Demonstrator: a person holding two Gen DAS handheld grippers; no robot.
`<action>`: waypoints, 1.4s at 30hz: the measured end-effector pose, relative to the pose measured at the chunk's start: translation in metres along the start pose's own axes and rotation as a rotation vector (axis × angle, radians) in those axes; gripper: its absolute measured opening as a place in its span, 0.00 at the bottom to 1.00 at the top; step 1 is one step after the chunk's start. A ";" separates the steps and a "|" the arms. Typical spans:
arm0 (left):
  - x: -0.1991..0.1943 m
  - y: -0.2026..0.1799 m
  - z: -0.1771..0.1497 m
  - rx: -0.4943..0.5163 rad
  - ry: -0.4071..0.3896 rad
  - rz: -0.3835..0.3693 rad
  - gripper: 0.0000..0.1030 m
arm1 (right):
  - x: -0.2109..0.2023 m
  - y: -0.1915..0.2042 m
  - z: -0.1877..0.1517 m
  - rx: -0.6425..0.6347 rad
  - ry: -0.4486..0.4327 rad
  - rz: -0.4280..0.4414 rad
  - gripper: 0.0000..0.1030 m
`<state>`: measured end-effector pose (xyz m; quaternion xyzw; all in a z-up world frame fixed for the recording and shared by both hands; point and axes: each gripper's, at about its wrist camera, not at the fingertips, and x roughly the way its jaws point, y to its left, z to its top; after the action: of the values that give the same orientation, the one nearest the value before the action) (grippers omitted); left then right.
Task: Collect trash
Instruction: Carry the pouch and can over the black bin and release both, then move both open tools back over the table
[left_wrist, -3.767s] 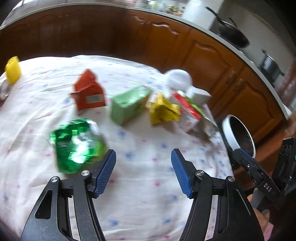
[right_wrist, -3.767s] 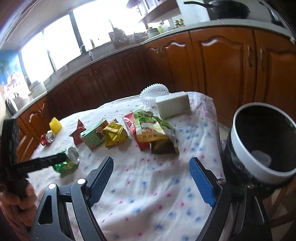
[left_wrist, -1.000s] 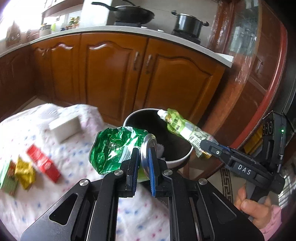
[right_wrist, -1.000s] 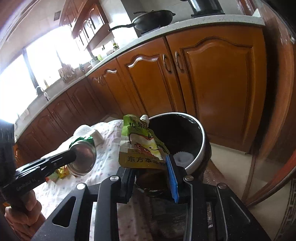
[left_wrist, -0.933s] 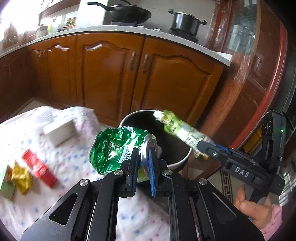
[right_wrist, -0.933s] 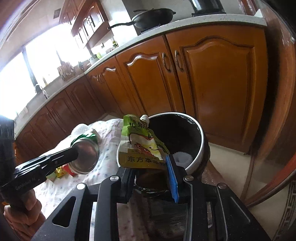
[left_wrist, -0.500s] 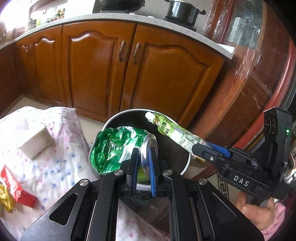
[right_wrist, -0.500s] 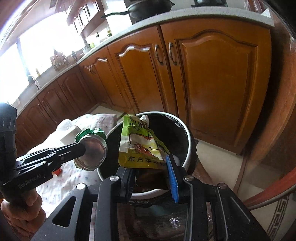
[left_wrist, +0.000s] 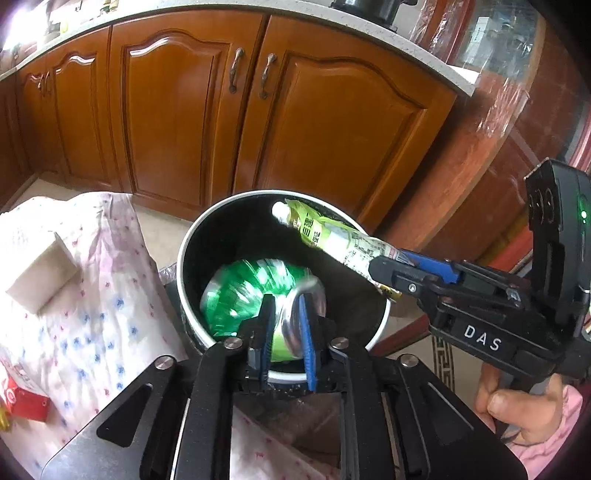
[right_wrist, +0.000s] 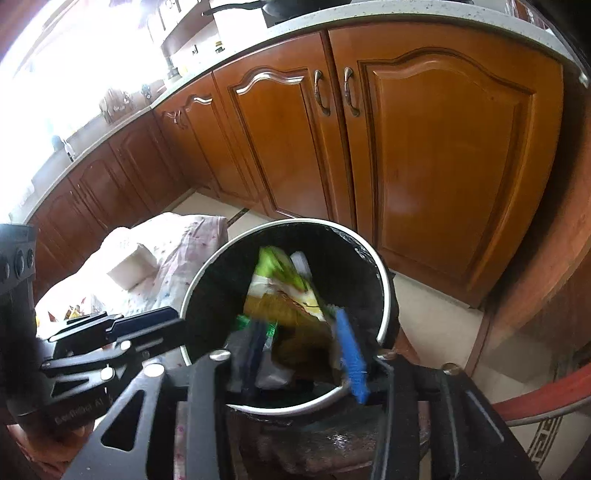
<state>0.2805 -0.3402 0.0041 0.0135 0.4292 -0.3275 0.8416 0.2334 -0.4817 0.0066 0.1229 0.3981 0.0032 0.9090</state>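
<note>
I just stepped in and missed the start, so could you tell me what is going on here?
A person with a gripper in each hand is dropping trash into the black bin beside the cloth-covered table. The left gripper, its jaws just opening, has the crushed green can blurred over the bin. The right gripper, jaws also just opening, is letting the drink pouch tip in. A white box and a red carton remain on the table.

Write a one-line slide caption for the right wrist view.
Right gripper, jaws just opening, drops a blurred drink pouch into the black bin.
</note>
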 end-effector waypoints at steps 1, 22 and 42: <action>-0.001 0.001 -0.001 -0.003 0.001 0.003 0.26 | -0.001 0.000 0.000 0.001 -0.005 0.000 0.47; -0.074 0.064 -0.073 -0.223 -0.102 0.076 0.52 | -0.038 0.038 -0.056 0.123 -0.157 0.179 0.86; -0.157 0.128 -0.173 -0.404 -0.141 0.211 0.53 | -0.035 0.121 -0.105 0.057 -0.084 0.325 0.87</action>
<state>0.1636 -0.1019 -0.0232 -0.1332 0.4226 -0.1453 0.8846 0.1446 -0.3445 -0.0092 0.2112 0.3348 0.1337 0.9085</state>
